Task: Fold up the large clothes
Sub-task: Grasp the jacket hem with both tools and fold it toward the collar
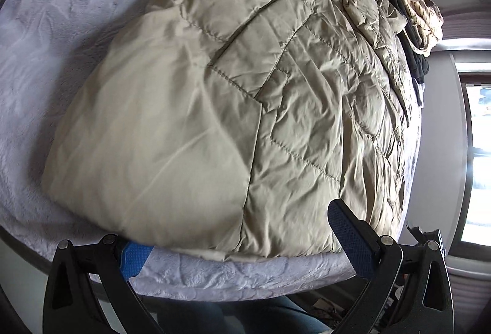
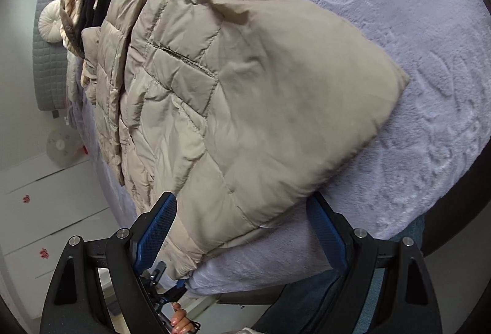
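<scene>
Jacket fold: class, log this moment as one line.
jacket: on bed | left gripper: open at hem | right gripper: open at hem

Black gripper point(image 2: 242, 229) frames, blue textured pads point(image 2: 156, 229), silver screws; blue jeans point(image 1: 239, 315)

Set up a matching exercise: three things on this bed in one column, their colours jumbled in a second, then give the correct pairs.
Things:
1. puffer jacket
2. bed blanket
3. pads on the left tongs

Colours:
A. blue
B. beige
C. pale lavender

Pairs: 1-B, 2-C, 3-A
</scene>
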A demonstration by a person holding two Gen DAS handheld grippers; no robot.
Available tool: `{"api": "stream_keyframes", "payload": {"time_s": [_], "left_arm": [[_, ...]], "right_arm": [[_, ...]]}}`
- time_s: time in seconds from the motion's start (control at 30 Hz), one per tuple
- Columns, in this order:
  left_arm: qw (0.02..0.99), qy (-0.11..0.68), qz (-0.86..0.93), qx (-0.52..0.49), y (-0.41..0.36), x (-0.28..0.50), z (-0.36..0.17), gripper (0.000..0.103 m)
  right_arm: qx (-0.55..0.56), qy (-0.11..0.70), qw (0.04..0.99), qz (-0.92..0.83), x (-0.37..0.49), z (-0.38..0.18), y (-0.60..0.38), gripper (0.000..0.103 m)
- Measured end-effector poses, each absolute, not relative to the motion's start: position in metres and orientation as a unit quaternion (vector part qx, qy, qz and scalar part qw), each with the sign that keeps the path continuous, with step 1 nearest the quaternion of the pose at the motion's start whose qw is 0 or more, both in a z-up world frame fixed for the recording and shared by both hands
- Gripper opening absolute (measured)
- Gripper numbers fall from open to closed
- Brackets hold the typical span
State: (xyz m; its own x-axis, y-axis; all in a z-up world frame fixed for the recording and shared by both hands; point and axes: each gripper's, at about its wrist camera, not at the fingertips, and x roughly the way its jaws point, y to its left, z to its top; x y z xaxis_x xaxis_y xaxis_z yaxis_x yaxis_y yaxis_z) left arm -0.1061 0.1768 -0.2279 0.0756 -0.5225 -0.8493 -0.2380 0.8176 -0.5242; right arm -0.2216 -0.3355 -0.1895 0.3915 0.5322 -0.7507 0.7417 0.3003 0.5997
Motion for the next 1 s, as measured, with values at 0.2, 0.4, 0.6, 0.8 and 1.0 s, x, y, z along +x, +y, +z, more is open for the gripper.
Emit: {"api": "stream_keyframes", "payload": {"time_s": [0.2,0.4,0.6,0.8,1.0], "left_arm": [[0.675,0.663,-0.151,-0.285,0.17,-0.098,-0.22,0.097],[0.679,0.673,-0.168,-0.24,0.169,-0.088,-0.218,0.015],[0.705,0.627,-0.195,-0.268,0.183,-0.072,-0.175,0.014],[0.757,0.558,-0.195,-0.278,0.184,-0.028,-0.108,0.014],[0.809,0.493,-0.174,-0.27,0.169,0.044,-0.05,0.014]], "right_arm": [[0.595,0.531,0.595,-0.095,-0.215,-0.194,-0.325,0.089],[0.598,0.513,0.605,-0.116,-0.217,-0.192,-0.321,0.048],[0.554,0.509,0.652,-0.092,-0.202,-0.163,-0.322,0.009],[0.472,0.498,0.727,-0.026,-0.137,-0.097,-0.331,0.008],[0.41,0.472,0.78,0.041,-0.041,-0.041,-0.347,0.008]]}}
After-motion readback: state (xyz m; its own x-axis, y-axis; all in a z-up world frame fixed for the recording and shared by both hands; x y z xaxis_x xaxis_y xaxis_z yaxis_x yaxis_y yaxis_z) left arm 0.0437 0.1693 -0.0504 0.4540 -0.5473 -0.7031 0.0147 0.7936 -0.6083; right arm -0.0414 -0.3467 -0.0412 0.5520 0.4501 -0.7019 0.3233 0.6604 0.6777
